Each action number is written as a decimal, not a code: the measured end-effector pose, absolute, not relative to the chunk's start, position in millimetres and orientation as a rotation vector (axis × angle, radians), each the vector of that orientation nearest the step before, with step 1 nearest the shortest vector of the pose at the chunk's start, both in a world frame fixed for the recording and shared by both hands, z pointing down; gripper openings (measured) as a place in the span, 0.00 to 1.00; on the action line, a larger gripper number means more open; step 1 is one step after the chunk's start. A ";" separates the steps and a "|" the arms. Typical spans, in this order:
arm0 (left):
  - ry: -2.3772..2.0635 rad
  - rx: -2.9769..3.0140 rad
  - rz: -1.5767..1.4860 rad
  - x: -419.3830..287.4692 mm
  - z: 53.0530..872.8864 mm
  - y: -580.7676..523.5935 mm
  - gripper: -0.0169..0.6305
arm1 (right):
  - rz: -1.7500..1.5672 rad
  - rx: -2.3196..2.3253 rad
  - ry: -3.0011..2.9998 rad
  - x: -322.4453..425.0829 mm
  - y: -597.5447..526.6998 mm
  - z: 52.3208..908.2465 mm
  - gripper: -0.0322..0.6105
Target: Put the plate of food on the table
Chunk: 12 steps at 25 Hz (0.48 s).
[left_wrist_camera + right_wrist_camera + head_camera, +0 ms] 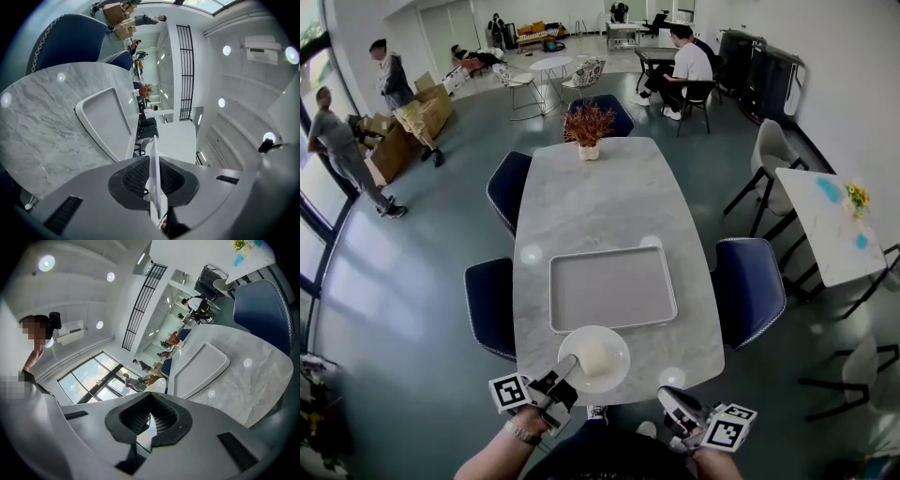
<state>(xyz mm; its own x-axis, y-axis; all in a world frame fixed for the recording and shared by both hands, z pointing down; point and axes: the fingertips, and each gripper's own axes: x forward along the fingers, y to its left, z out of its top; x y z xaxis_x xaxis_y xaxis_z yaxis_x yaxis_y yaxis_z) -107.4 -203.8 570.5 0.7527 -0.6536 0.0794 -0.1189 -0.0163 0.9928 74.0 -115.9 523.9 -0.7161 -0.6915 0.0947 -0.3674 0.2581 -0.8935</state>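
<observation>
So, the left tongs are clamped on the rim of the white plate. The plate is over the near edge of the marble tabletop, lower middle of the frame, just below the grey tray. There's a pale lump of food on it. Can't really tell if the plate touches the tabletop. The right tongs, lower right, look pressed together with nothing in them.

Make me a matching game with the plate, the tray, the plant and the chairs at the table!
1 plate
2 tray
3 plant
4 chairs at the table

A dark blue
B at the table's far end
C pinched by the left hand-held gripper
D grey, flat on the table

Pairs: 1-C, 2-D, 3-B, 4-A
</observation>
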 end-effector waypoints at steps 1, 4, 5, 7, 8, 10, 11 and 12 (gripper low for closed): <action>-0.643 1.555 -0.473 -109.3 571.8 -211.7 0.07 | -1.440 -0.988 2.210 73.3 -118.8 524.8 0.07; -0.635 1.558 -0.465 -117.6 573.7 -233.2 0.07 | -1.429 -1.026 2.185 68.3 -127.1 523.6 0.07; -0.633 1.557 -0.463 -120.1 574.7 -239.8 0.07 | -1.426 -1.037 2.176 66.6 -129.9 522.9 0.07; -0.629 1.548 -0.462 -123.7 578.4 -253.1 0.07 | -1.420 -1.062 2.158 65.2 -135.7 524.2 0.07; -0.628 1.542 -0.460 -124.6 580.9 -259.6 0.07 | -1.418 -1.072 2.148 64.7 -138.6 524.6 0.07; -0.628 1.534 -0.452 -125.9 586.1 -272.4 0.07 | -1.415 -1.093 2.127 64.0 -144.2 524.8 0.07; -0.630 1.532 -0.444 -126.8 588.8 -278.6 0.07 | -1.412 -1.105 2.116 63.8 -146.8 524.7 0.07; -0.633 1.530 -0.436 -127.8 591.9 -284.6 0.07 | -1.409 -1.118 2.105 63.6 -149.1 524.6 0.07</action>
